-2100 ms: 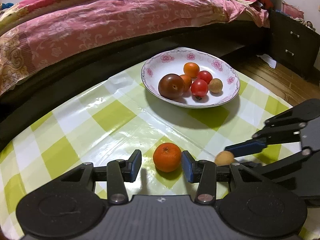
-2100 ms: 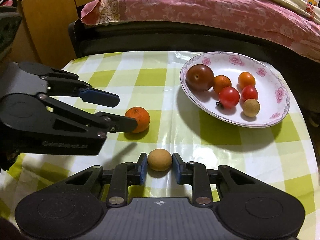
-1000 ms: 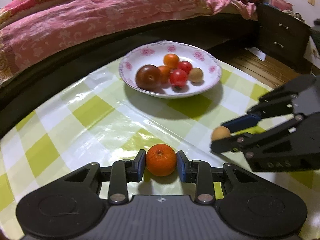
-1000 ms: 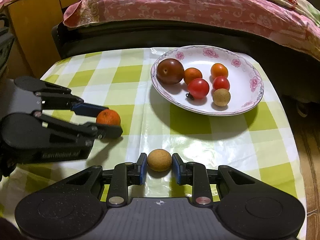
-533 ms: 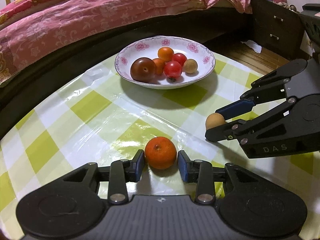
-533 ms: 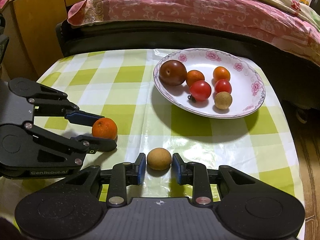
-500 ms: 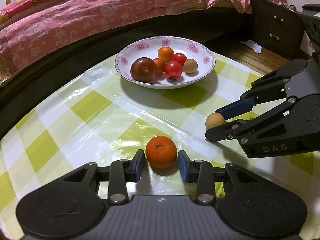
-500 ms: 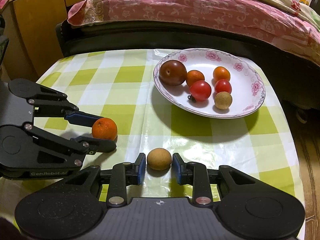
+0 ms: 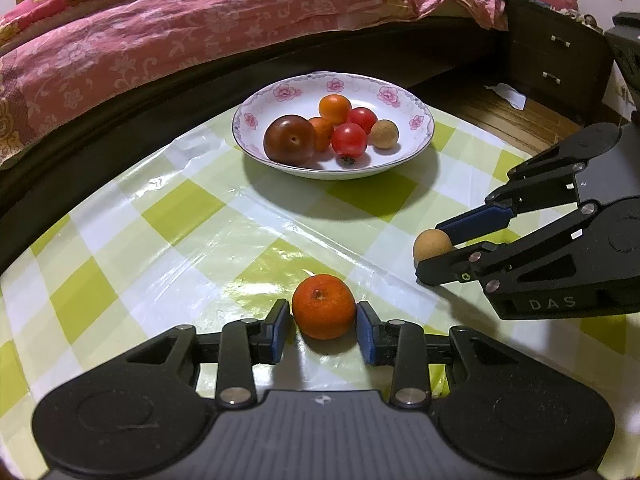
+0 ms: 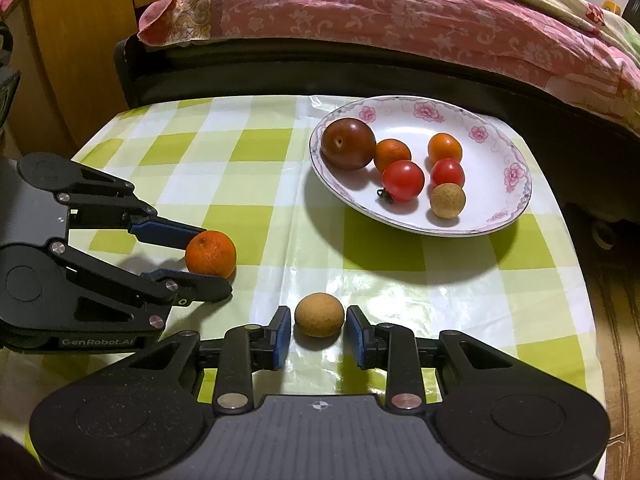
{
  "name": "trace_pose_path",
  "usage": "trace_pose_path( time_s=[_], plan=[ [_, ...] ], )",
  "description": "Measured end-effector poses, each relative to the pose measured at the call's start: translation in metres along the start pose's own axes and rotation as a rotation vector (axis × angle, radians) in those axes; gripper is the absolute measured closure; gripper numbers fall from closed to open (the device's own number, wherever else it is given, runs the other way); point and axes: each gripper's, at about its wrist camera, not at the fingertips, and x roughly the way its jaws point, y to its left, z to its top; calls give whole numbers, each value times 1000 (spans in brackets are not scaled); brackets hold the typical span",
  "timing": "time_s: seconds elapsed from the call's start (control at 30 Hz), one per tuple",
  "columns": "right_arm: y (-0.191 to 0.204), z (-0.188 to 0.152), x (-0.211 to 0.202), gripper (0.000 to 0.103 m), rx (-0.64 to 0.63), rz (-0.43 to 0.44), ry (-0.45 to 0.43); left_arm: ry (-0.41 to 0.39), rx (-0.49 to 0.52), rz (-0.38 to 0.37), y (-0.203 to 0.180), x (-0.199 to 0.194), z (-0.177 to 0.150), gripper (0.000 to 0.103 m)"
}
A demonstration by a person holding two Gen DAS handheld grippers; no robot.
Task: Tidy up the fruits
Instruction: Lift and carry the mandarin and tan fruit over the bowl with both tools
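An orange tangerine (image 9: 323, 306) lies on the checked tablecloth between the fingers of my left gripper (image 9: 323, 330), which stands slightly open with small gaps on both sides. It also shows in the right wrist view (image 10: 211, 253). A small tan round fruit (image 10: 319, 314) lies between the fingers of my right gripper (image 10: 316, 336), also slightly open with gaps; it shows in the left wrist view too (image 9: 431, 245). A white floral bowl (image 9: 416, 120) holds a dark plum (image 9: 289, 140), small oranges, tomatoes and another tan fruit (image 9: 384, 134).
The table (image 10: 248, 148) with its green-and-white checked cloth stands against a bed with a pink quilt (image 9: 160, 32). A dark drawer cabinet (image 9: 556, 60) stands at the right, a wooden cabinet (image 10: 68, 52) at the left. My two grippers are close side by side.
Both grippers held their fruits, lifted and drew back from the bowl. Now both have opened slightly and the tangerine and tan fruit rest on the cloth.
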Motion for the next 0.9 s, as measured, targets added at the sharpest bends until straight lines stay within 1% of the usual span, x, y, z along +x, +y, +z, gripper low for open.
trace_pose_path(
  time_s=[0.1,0.67,0.9],
  plan=[
    [-2,1,0,79,7,-3,4,3,-5,-5,0,0,1,62],
    [1,0,-3,80,11,18,8,-4,2,-16,-5,-2,5,63],
    [3,1,-4,80,13,22,3,-20,1,-17,-7,-4,9,63]
  ],
)
